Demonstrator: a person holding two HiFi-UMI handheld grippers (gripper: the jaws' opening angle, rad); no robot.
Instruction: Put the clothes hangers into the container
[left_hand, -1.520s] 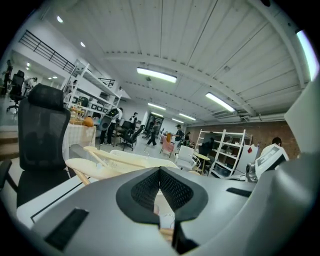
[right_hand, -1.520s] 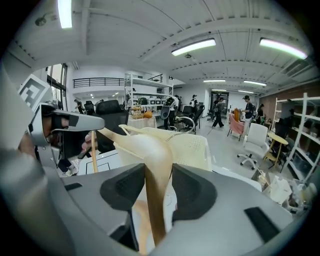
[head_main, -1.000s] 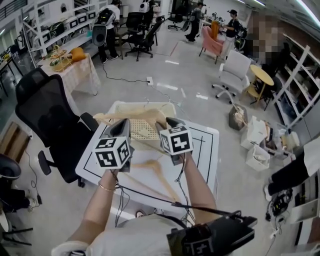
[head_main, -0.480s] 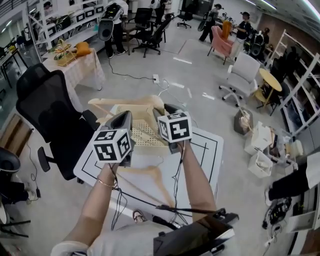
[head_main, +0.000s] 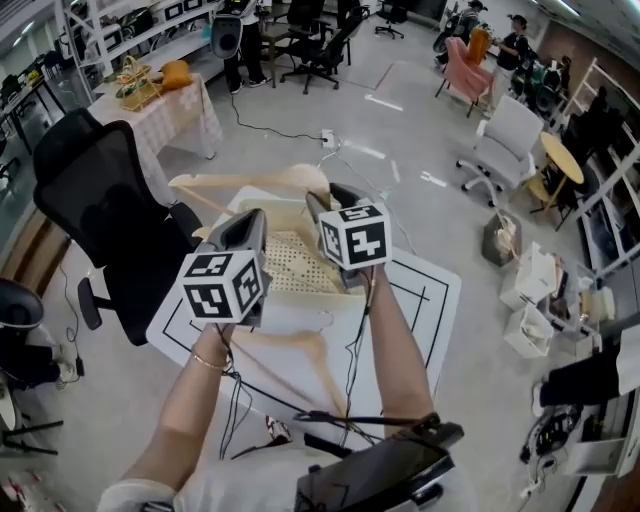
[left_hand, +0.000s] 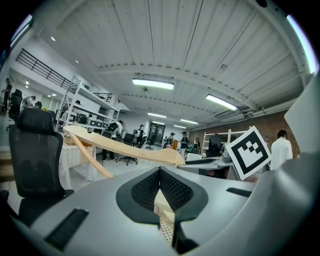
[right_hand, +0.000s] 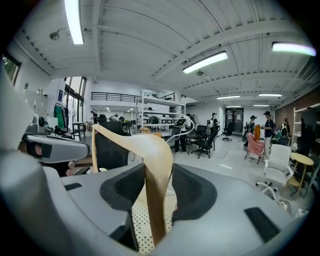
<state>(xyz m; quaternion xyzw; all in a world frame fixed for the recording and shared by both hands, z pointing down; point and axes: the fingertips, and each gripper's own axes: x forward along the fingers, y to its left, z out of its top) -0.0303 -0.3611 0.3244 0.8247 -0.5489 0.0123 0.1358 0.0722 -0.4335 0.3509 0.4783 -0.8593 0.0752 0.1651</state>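
Over the container, hanger moved farther

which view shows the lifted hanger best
Head view: the hanger shows nearly its whole span. The left gripper view catches one arm side-on; the right gripper view sees only a foreshortened stretch clamped in the right gripper.

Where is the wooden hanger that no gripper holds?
Head view: the loose hanger lies on the white table, nearer the person than the container, between the forearms.
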